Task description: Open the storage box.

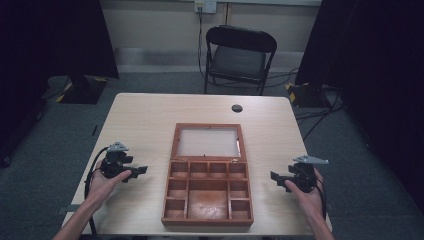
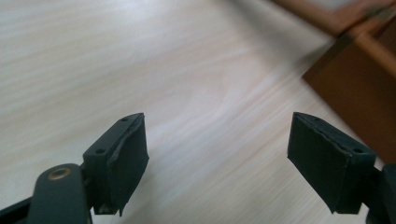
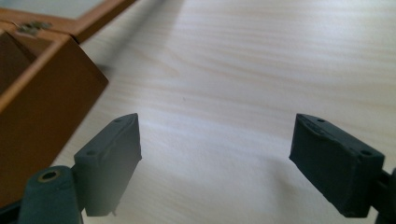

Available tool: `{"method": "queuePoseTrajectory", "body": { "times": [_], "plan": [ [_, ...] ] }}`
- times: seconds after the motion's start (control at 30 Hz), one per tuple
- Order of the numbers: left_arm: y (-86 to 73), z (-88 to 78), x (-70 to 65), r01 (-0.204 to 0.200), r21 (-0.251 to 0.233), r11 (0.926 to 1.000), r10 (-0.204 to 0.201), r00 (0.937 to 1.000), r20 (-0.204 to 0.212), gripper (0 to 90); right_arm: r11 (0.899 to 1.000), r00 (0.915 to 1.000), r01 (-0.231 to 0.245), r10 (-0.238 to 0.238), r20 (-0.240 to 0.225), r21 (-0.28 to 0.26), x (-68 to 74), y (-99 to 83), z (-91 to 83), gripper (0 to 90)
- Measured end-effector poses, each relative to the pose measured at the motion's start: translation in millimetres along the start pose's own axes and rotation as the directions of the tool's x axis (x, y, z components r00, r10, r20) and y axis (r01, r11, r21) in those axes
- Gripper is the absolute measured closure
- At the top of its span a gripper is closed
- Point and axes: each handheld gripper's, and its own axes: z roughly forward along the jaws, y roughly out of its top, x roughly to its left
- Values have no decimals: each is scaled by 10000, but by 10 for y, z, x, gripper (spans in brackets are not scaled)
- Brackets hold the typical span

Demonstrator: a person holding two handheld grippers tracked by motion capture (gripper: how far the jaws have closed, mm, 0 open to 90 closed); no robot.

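Box (image 1: 207, 187) sits open at counter (image 1: 145, 112) centre, lid flat behind its empty compartments. Left gripper (image 1: 136, 171) and right gripper (image 1: 278, 176) flank it (fingers spread, grasping nothing), probably staged for a two-sided approach.

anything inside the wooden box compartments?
The wooden box lies open on the table, lid folded flat behind it. Every compartment in the high view looks empty. Near walls shade some compartment floors, so something tiny there could be missed.
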Motion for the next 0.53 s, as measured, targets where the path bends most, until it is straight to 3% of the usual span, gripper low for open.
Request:
{"method": "queuePoseTrajectory", "body": {
  "times": [0.07, 0.1, 0.13, 0.2, 0.23, 0.3, 0.33, 0.4, 0.53],
  "plan": [
    [-62, 15, -3, 304, 42, 9995, -305, 9991, 303, 202, 9997, 9997, -96, 92, 208, 205, -24, -83, 6, 155],
    [-79, 22, -6, 206, 231, 9995, -211, 9996, 178, 194, 9996, 9995, -99, 91, 289, 282, -31, -111, 18, 156],
    [-96, 24, -21, 113, 268, 9996, -106, 9996, -263, 194, 9989, 9993, -122, 105, 366, 455, -40, -141, 30, 156],
    [-144, 43, -3, 316, 4, 9995, -315, 9975, -633, 194, 9981, 9975, -88, 45, 700, 610, -66, -168, 42, 154],
    [-167, 61, -3, 234, -253, 9994, -256, 9957, -893, 185, 9981, 9957, -46, -12, 929, 618, -76, -180, 50, 143],
    [-170, 74, 13, 123, -378, 9992, -158, 9954, -948, 183, 9991, 9915, 161, -210, 1287, 391, -74, -215, 63, 143],
    [-170, 78, 16, 61, -385, 9992, -99, 9951, -987, 181, 9981, 9859, 509, -558, 1579, 351, -61, -236, 79, 133],
    [-182, 119, -15, -509, -358, 9981, 451, 9879, -1485, 179, 9985, 9837, 507, -539, 1717, 228, -55, -249, 94, 129],
    [-211, 149, -29, -460, -712, 9964, 339, 9860, -1631, 124, 9987, 9830, 505, -506, 1767, 55, -51, -267, 98, 128]
  ]
}}
